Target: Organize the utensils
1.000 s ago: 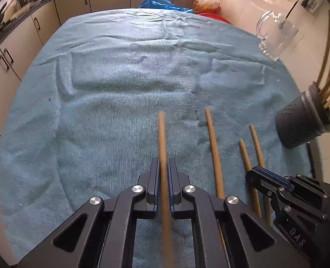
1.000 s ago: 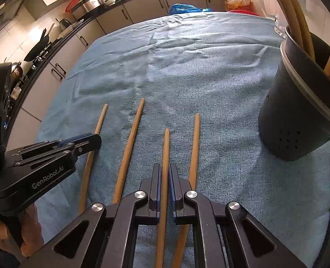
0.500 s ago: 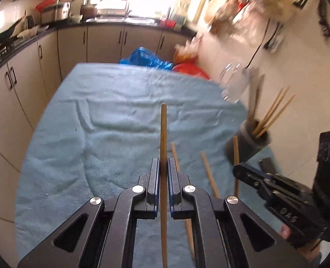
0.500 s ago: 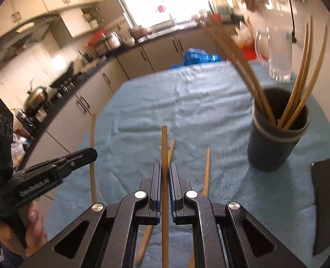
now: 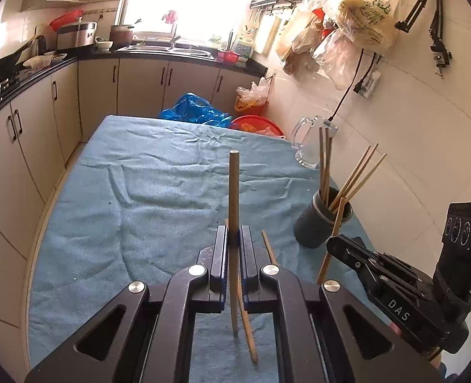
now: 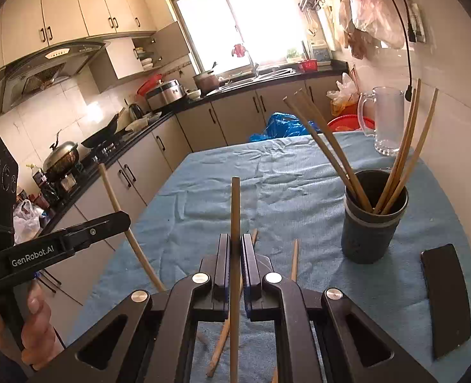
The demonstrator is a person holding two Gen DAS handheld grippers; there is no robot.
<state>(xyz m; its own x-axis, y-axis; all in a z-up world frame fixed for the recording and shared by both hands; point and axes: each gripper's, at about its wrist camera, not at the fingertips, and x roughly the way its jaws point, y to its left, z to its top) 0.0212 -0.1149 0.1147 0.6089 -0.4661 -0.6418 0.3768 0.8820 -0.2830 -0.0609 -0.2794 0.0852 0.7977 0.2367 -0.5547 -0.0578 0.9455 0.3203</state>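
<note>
A: Two loose wooden chopsticks (image 5: 269, 249) show on the wrinkled blue towel-covered table (image 5: 139, 191) in the left wrist view, partly hidden under the left gripper (image 5: 234, 239). That gripper is clamped on one upright wooden chopstick (image 5: 234, 191), lifted above the cloth.

B: Any writing?

A: "DAS" in white on the right gripper (image 5: 332, 242), which comes in from the right and grips a second tilted chopstick (image 5: 334, 233). Beyond it, the dark grey round utensil holder (image 5: 321, 223) holds about six chopsticks; a clear glass mug (image 5: 309, 143) stands further back near the wall.

B: And the right wrist view?

A: The right gripper (image 6: 235, 255) is clenched on its straight wooden chopstick (image 6: 235, 210), raised off the table. "GenRobot.AI" reads on the left gripper (image 6: 125, 218), its chopstick (image 6: 120, 207) slanting across. Two loose sticks (image 6: 294, 258) lie below on the towel (image 6: 299, 178). The holder (image 6: 374, 223) sits to the right with roughly six or seven sticks, the frosted mug (image 6: 385, 118) behind it, and a flat black rectangular object (image 6: 446, 296) lies beside it.
</note>
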